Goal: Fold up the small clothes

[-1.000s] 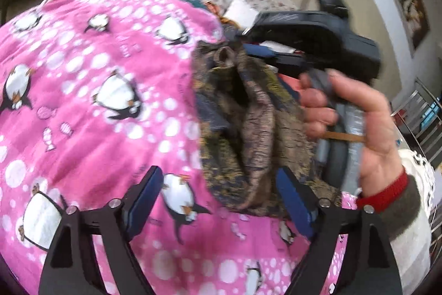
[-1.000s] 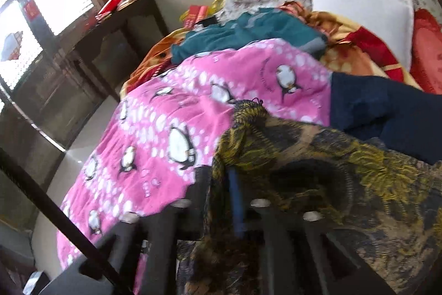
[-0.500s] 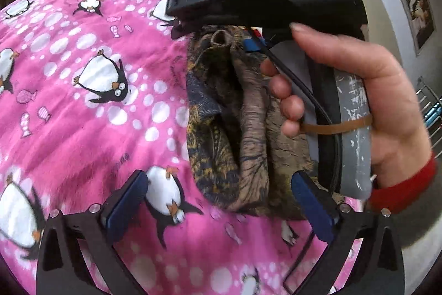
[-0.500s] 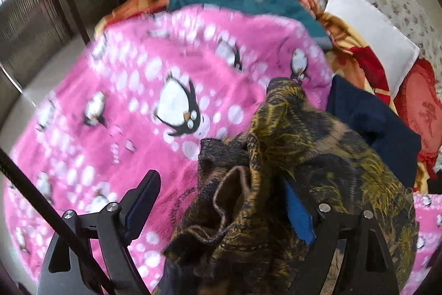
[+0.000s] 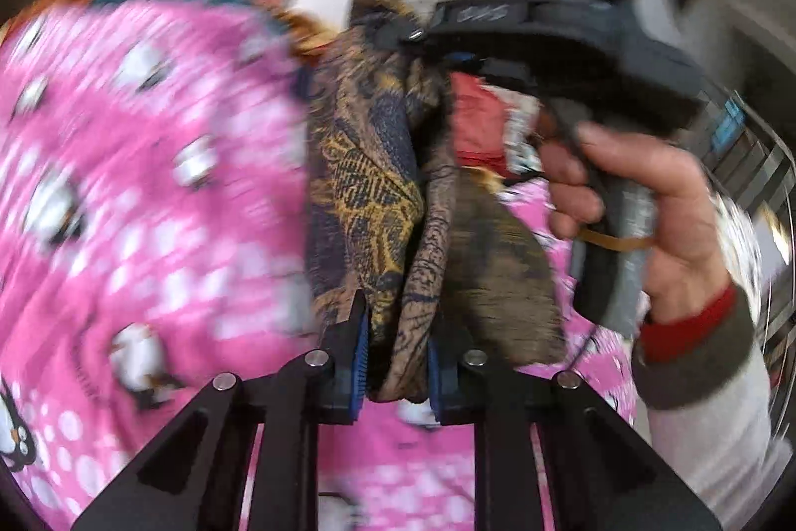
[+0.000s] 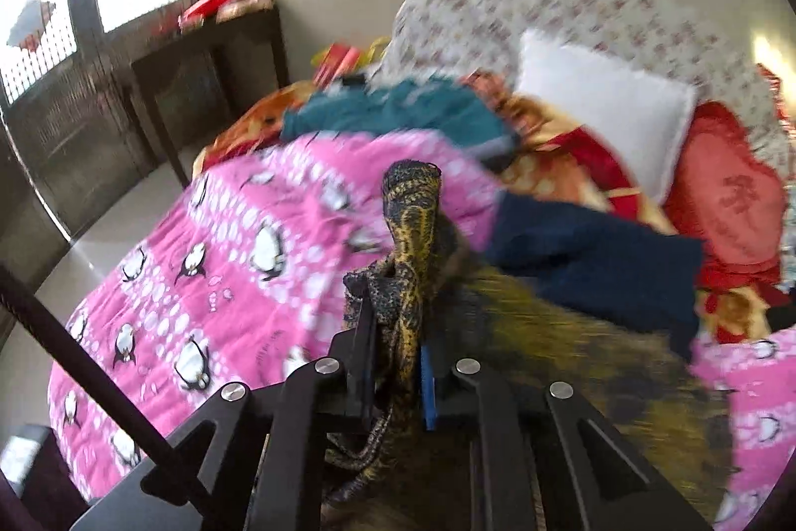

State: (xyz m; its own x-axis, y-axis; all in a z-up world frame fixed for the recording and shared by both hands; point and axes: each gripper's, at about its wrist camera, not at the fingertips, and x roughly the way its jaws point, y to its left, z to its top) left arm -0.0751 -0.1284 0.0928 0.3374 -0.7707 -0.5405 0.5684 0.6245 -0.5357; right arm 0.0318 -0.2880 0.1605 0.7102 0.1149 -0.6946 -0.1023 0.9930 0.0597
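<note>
A small dark garment with a gold and navy print (image 5: 368, 187) hangs bunched between both grippers, above a pink penguin blanket (image 5: 124, 192). My left gripper (image 5: 395, 352) is shut on the garment's lower end. My right gripper (image 6: 398, 357) is shut on its other end, and a twisted strip of the garment (image 6: 410, 212) sticks up past the fingers. In the left wrist view the right gripper (image 5: 562, 48) and the hand holding it sit at the upper right, clamped on the cloth's top. The left view is blurred by motion.
The pink blanket (image 6: 209, 262) covers the bed. A navy cloth (image 6: 592, 257), a teal garment (image 6: 398, 113), a white pillow (image 6: 597, 108) and a red cushion (image 6: 726, 197) lie at the head end. A dark wooden table (image 6: 209, 48) stands by the window.
My left gripper has closed onto the garment's lower end. My right gripper has closed on the upper end. The garment is lifted off the blanket and stretched between them.
</note>
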